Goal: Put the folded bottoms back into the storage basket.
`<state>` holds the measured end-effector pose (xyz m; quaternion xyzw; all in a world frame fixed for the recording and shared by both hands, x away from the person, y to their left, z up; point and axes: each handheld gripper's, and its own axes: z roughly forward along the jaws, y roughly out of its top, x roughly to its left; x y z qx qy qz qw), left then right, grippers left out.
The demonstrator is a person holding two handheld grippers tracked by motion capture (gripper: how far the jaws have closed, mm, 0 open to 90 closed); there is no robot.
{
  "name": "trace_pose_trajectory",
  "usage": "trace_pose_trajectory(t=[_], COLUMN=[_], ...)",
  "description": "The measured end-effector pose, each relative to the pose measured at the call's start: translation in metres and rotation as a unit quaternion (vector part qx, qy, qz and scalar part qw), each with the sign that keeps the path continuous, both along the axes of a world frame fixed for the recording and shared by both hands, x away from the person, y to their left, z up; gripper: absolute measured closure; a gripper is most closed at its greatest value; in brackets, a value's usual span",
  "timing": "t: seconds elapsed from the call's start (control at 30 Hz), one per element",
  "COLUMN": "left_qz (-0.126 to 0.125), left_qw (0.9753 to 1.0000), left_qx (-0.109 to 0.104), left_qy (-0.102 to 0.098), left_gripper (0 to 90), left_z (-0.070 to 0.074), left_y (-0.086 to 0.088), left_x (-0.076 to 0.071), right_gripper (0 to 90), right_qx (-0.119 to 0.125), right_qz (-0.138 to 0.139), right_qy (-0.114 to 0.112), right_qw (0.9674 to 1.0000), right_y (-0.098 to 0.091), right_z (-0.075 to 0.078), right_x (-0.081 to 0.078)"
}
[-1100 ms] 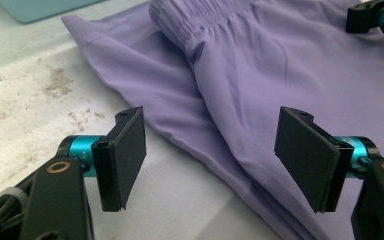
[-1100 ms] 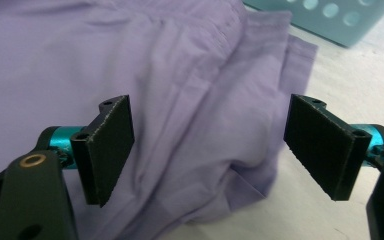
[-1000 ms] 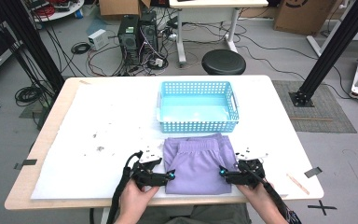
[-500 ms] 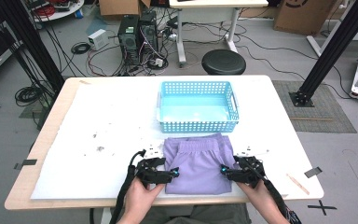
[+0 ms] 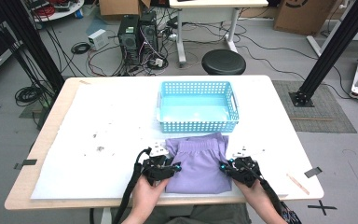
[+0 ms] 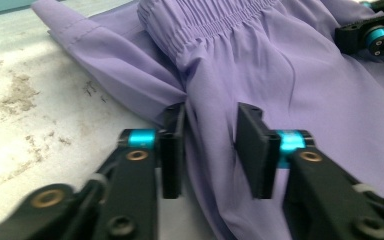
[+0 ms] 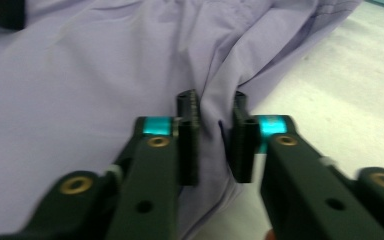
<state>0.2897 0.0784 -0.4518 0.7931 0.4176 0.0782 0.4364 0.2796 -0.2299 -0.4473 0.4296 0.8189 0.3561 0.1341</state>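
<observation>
While the purple shorts [image 5: 199,161] lie flat on the white table cover [image 5: 102,126] just on the person's side of the light blue basket [image 5: 197,106], the left gripper [image 5: 171,166] sits at their left edge, well short of the basket. Its jaws have just been closing, with a raised fold of the cloth between them and a gap remaining. At the opposite edge of the shorts, equally far from the basket, the right gripper [image 5: 223,167] has just closed and pinches a ridge of fabric between narrow jaws.
</observation>
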Motion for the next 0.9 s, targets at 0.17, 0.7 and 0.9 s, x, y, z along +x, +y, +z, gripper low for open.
trace_pose_trajectory(t=[0.17,0.7,0.9], left_qz=[-0.018,-0.054,-0.064], left_qw=[0.9998,0.9968,0.9946], left_qx=[-0.002,-0.020,-0.034], left_qy=[0.003,-0.056,-0.075], left_gripper=[83.8,84.9,84.8], left_z=[0.000,0.041,0.059], left_y=[-0.004,0.004,0.007], left_x=[0.003,-0.004,-0.007], right_gripper=[85.4,85.9,85.9], right_qx=[0.012,0.031,0.038], right_qz=[0.009,0.041,0.047], right_qy=[0.007,-0.067,-0.092], right_qw=[0.9999,0.9965,0.9940], right_y=[-0.001,0.000,0.003], right_z=[0.000,0.031,0.049], right_x=[0.003,-0.006,-0.008])
